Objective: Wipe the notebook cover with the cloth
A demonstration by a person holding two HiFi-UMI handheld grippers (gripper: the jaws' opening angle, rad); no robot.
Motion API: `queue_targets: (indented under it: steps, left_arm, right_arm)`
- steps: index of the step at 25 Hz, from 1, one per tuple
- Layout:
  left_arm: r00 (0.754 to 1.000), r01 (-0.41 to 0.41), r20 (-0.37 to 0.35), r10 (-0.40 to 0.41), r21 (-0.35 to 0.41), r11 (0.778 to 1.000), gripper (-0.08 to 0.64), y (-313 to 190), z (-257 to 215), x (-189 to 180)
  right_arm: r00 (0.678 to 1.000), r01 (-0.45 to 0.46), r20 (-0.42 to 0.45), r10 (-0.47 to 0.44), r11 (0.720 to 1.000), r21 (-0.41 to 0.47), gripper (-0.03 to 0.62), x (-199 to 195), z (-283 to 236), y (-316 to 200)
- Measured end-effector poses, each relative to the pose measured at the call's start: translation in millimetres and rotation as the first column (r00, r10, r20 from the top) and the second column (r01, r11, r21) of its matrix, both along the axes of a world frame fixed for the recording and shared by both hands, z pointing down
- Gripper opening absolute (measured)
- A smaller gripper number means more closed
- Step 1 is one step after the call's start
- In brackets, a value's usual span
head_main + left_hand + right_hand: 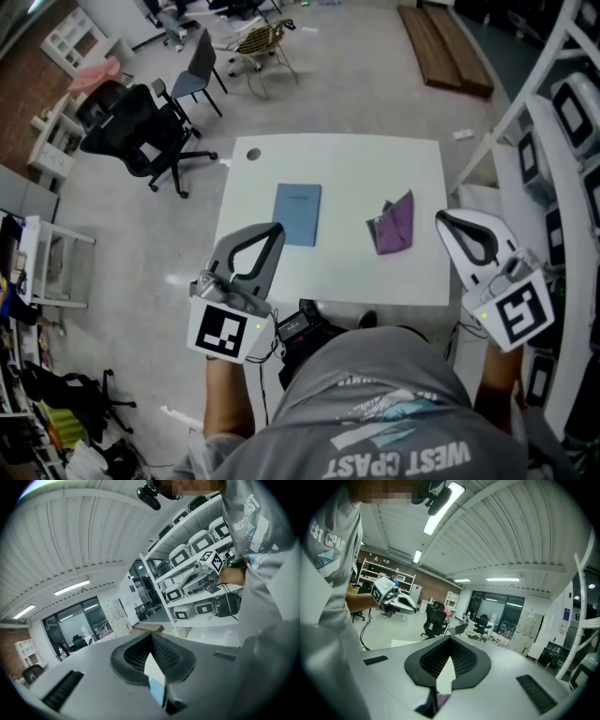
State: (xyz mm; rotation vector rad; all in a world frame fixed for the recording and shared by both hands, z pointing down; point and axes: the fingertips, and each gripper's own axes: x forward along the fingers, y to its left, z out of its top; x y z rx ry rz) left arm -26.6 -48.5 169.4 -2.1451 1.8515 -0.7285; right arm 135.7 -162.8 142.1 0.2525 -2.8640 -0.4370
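**Table (356, 169):** white, square top. A small round dark spot sits near its far left corner.

**Notebook (298, 214):** blue cover, closed, lying flat on the table left of centre. Its long side runs near to far with a slight tilt. Nothing touches it.

**Cloth (394, 225):** purple and crumpled, on the table to the right of the notebook, with bare tabletop between the two. Nothing holds it.

**Left gripper (267, 232):** held over the near left part of the table, with its tips close to the notebook's near left corner. In the left gripper view the fingers are clenched tip to tip with nothing between them. A strip of blue cover shows below through the gap behind the tips.

**Right gripper (450, 221):** at the table's right edge, to the right of the cloth and apart from it. In the right gripper view the fingers are pressed together and empty. A patch of purple shows below them.

**Person:** grey printed shirt (394, 422), standing at the near edge of the table with one gripper in each hand.

**Surroundings:**
- Black office chair (141, 131), to the far left on the floor.
- Grey chair (197, 67), beyond the office chair.
- Wooden planks (445, 47), lying on the floor at the far right.
- White shelf rack (562, 178), along the right side, holding more grippers.
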Motion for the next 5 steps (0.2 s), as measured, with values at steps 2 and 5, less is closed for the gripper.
queue_targets:
  steps: [2,5]
  left_arm:
    - [1.0,0.003,-0.001,-0.003,-0.003,1.0,0.003,-2.1,0.5,0.8]
    - [1.0,0.009,-0.001,-0.009,-0.016,1.0,0.003,-3.4,3.0,0.7]
  right_arm:
    - [1.0,0.001,-0.001,-0.001,1.0,0.0,0.029,1.8,1.4,-3.3]
    - [1.0,0.002,-0.001,-0.002,1.0,-0.002,0.029,2.6,3.2,-6.8]
